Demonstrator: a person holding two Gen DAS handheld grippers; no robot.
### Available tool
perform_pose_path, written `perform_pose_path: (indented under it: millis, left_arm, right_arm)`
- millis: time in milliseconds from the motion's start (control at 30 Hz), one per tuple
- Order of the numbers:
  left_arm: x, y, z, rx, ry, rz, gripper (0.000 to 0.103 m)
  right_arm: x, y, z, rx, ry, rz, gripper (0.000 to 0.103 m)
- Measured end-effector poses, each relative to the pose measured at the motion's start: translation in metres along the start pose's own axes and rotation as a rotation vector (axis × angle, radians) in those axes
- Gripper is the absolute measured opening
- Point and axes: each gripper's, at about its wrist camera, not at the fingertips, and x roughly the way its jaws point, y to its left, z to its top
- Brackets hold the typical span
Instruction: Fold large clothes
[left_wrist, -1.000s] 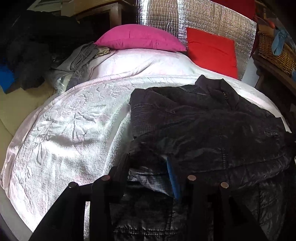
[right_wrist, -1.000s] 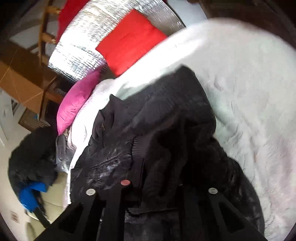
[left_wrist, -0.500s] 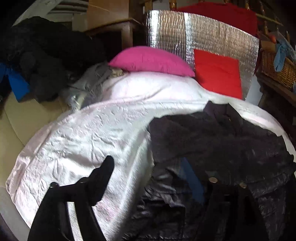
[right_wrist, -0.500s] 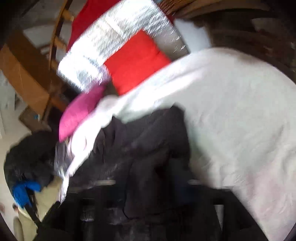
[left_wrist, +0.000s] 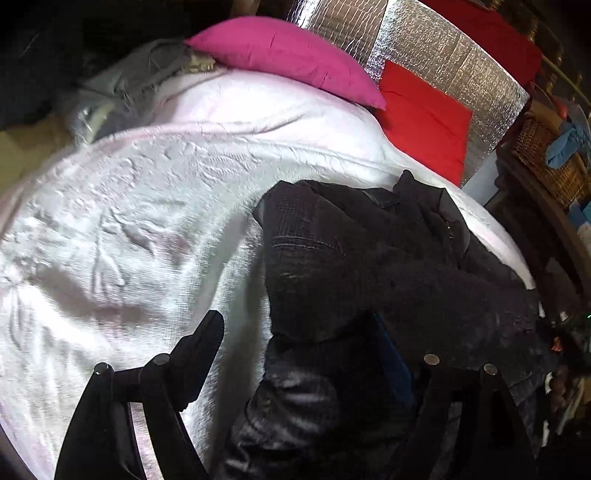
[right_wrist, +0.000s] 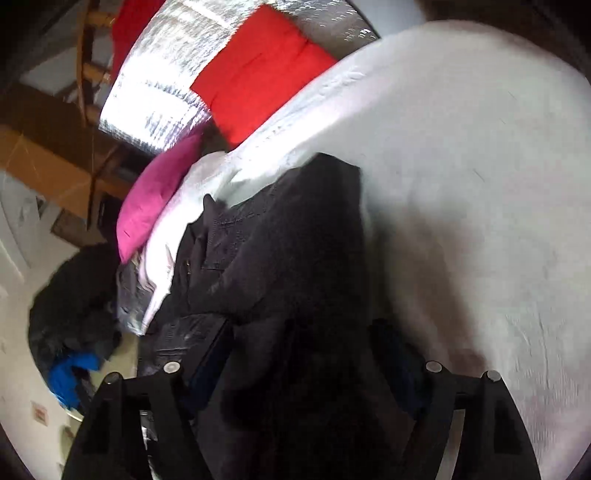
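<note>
Jacket: black jacket (left_wrist: 369, 266) lies bunched on the near right of the bed (left_wrist: 140, 229), sleeve folded over the body, seemingly mid-fold.
Left gripper (left_wrist: 317, 354): jaws wide, holding nothing, straddling the jacket's left edge.
Right gripper (right_wrist: 299, 354): jaws closing, fabric between them, not pinched.

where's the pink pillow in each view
Left wrist: pink pillow at top centre, lying at the head of the white bedspread.
Right wrist: pink pillow left of centre, tilted on end.
Shared landmark: the red cushion beside it.
</note>
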Motion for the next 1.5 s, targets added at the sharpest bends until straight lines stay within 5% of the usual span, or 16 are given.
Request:
perform_pose_path:
  millis: [67, 100, 167, 333, 400, 733, 867, 933, 967, 1033, 1200, 1267, 1333, 1400, 1500]
  left_arm:
    - [0.005, 0.003, 0.003, -0.026, 0.005, -0.035, 0.077]
    - [0.008, 0.003, 0.005, -0.037, 0.011, -0.054, 0.066]
    - [0.016, 0.003, 0.008, -0.054, 0.031, -0.105, 0.048]
    - [0.024, -0.012, 0.011, -0.028, 0.004, -0.074, 0.033]
    - [0.028, -0.018, 0.017, -0.002, -0.014, -0.062, 0.027]
    - [0.047, -0.034, 0.038, 0.046, -0.019, -0.011, 0.023]
    - [0.05, -0.046, 0.033, 0.088, 0.005, 0.059, 0.036]
    - [0.046, -0.048, 0.028, 0.079, 0.032, 0.071, 0.049]
    - [0.043, -0.047, 0.027, 0.068, 0.046, 0.068, 0.058]
    - [0.033, -0.043, 0.019, 0.041, 0.06, 0.053, 0.061]
    - [0.014, -0.04, -0.001, 0.034, 0.071, 0.022, 0.06]
    - [0.016, -0.034, -0.003, 0.039, 0.068, 0.021, 0.044]
    - [0.015, -0.031, -0.004, 0.019, 0.055, 0.007, 0.035]
    - [0.004, -0.03, -0.008, 0.011, 0.031, -0.002, 0.023]
    - [-0.007, -0.034, -0.015, 0.059, 0.001, 0.018, 0.022]
  right_arm:
    - [0.007, 0.01, 0.001, -0.052, 0.029, -0.007, 0.079]
    - [0.012, 0.016, 0.002, -0.087, 0.033, -0.025, 0.079]
    - [0.016, 0.023, -0.001, -0.137, 0.033, -0.066, 0.061]
    - [0.014, 0.035, -0.002, -0.187, -0.015, -0.145, 0.031]
    - [0.01, 0.04, 0.0, -0.206, -0.047, -0.172, 0.027]
    - [0.016, 0.047, 0.013, -0.213, -0.108, -0.27, 0.023]
    - [0.014, 0.036, 0.012, -0.155, -0.075, -0.218, 0.028]
    - [0.008, 0.03, 0.011, -0.102, -0.04, -0.187, 0.043]
    - [0.004, 0.027, 0.009, -0.075, -0.02, -0.176, 0.066]
    - [-0.008, 0.025, -0.003, -0.058, -0.006, -0.121, 0.074]
    - [-0.022, 0.035, -0.034, -0.143, 0.033, -0.165, 0.072]
    - [-0.022, 0.035, -0.042, -0.148, 0.028, -0.171, 0.051]
    - [-0.025, 0.037, -0.047, -0.154, 0.025, -0.161, 0.041]
    - [-0.029, 0.052, -0.052, -0.208, -0.015, -0.206, 0.036]
    - [-0.041, 0.064, -0.06, -0.239, -0.066, -0.224, 0.035]
